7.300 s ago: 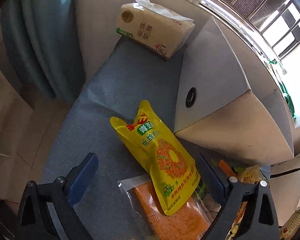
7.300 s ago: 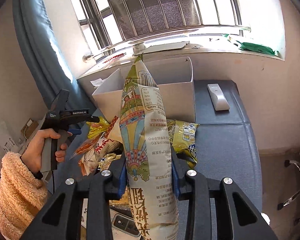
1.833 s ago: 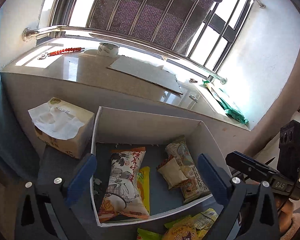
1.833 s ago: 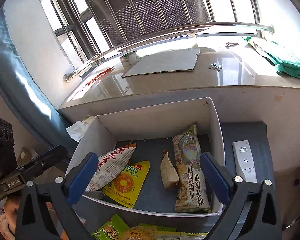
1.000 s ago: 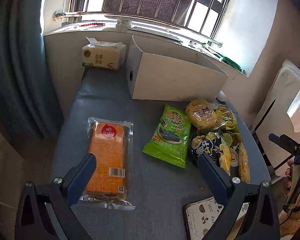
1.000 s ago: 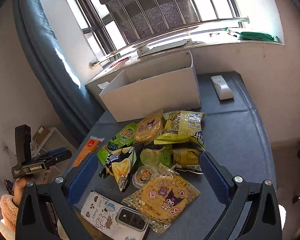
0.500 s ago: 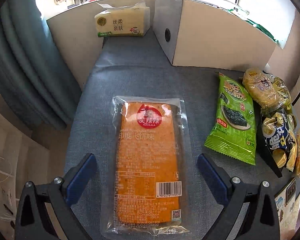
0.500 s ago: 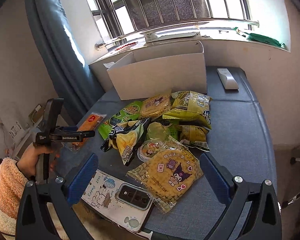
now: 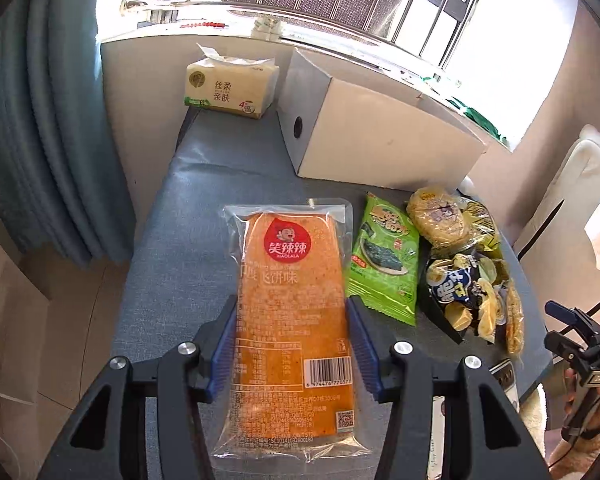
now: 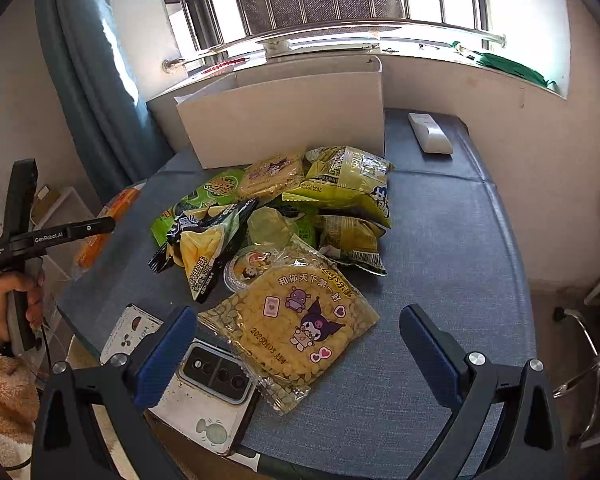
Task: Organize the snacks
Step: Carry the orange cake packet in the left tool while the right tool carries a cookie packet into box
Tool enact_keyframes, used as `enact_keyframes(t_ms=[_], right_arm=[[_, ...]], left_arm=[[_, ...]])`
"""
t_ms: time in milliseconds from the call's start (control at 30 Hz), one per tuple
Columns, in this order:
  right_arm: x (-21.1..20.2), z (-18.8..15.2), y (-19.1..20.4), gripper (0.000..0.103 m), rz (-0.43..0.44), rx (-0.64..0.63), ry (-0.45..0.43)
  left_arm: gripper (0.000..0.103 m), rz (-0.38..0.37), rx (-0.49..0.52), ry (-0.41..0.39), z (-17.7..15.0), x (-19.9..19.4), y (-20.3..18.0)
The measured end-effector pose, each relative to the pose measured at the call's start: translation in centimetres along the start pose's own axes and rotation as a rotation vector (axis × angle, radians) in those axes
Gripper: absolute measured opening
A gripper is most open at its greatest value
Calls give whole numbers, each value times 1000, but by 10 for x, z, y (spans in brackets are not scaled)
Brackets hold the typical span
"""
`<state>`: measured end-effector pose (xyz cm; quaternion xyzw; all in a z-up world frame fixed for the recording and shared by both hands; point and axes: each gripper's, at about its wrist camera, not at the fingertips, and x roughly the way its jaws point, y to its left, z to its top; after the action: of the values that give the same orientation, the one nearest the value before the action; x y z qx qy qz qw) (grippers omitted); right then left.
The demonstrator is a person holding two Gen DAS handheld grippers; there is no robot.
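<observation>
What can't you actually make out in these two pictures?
- Inside of the white box: both views show only its outer walls.
- Snacks at the bottom of the pile: covered by upper bags, both views.
- Near end of the orange packet: left wrist view, partly behind the closing left gripper.
- Phone: partly behind the right gripper's finger.

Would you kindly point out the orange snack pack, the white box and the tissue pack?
orange snack pack [image 9: 290, 312]: left wrist view, middle of the orange slab.
white box [image 10: 288, 120]: right wrist view, its front wall.
tissue pack [image 9: 230, 88]: left wrist view, its printed front face.
</observation>
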<state>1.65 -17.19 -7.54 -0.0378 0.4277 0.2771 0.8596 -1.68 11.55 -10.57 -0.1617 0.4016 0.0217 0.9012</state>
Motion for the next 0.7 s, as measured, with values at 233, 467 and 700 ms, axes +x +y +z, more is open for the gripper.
enact_keyframes(t_ms=[233, 467, 700], right_arm=[[31, 6, 4, 103, 2, -114, 39], [65, 8, -7, 103, -55, -129, 145], [45, -7, -19, 78, -13, -67, 129]], left_arm=[[56, -107, 105, -22, -1, -21, -49], [56, -169, 147, 10, 0, -4, -81], [56, -194, 169, 33, -2, 4, -96]])
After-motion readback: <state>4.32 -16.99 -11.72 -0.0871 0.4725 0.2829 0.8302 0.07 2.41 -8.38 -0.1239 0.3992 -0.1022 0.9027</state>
